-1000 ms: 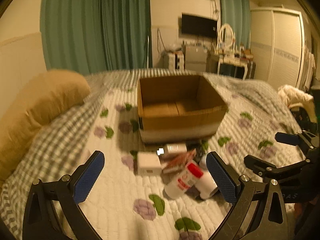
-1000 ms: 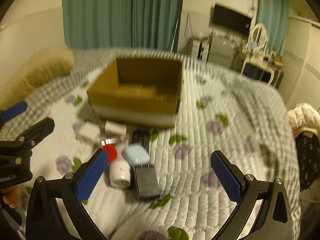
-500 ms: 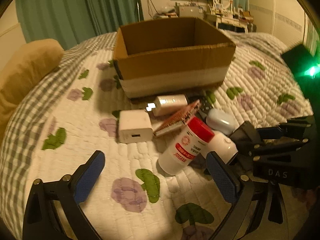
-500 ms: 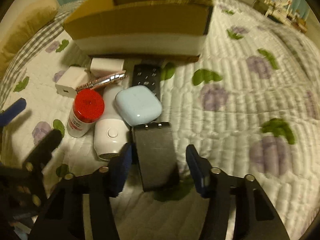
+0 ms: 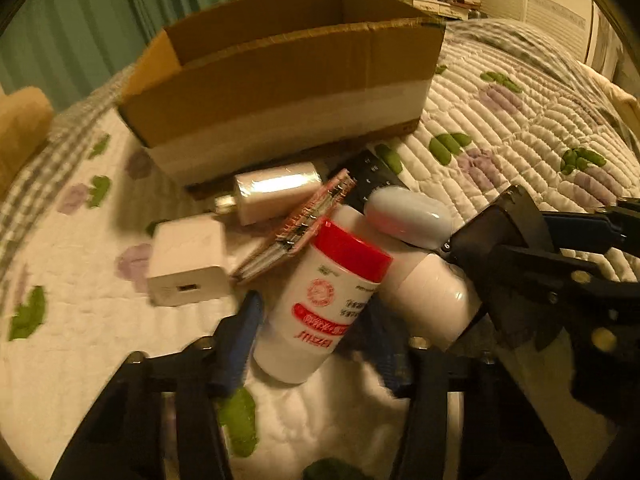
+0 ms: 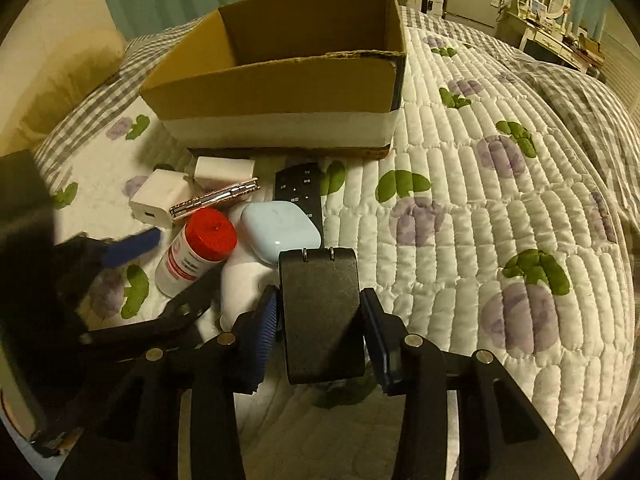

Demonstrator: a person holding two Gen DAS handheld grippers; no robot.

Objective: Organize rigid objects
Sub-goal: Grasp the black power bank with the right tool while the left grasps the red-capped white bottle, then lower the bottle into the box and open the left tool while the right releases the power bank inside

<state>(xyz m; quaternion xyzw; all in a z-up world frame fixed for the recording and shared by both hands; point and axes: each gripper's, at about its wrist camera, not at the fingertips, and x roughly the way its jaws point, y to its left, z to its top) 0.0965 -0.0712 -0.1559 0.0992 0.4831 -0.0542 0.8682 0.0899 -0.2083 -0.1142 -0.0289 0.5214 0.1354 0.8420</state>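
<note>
A pile of small objects lies on the bed in front of an open cardboard box (image 5: 288, 80), which also shows in the right wrist view (image 6: 280, 92). My left gripper (image 5: 312, 328) is closed around a white bottle with a red cap (image 5: 320, 300). My right gripper (image 6: 320, 320) is shut on a black case (image 6: 320, 312), lifted slightly off the quilt. The same case shows in the left wrist view (image 5: 492, 236). Beside them lie a pale blue earbud case (image 6: 280, 232), a white cylinder (image 5: 432, 300), a black remote (image 6: 300, 188) and a pink notebook (image 5: 296, 228).
Two white chargers (image 5: 188, 260) (image 5: 276, 192) lie left of the pile. A tan pillow (image 6: 60, 64) is at the far left. The quilted bedspread (image 6: 500, 220) stretches to the right. A dresser (image 6: 552, 36) stands beyond the bed.
Both grippers dropped toward the pile and closed. The left one closed around the red-capped bottle. The right one closed on the black case.
</note>
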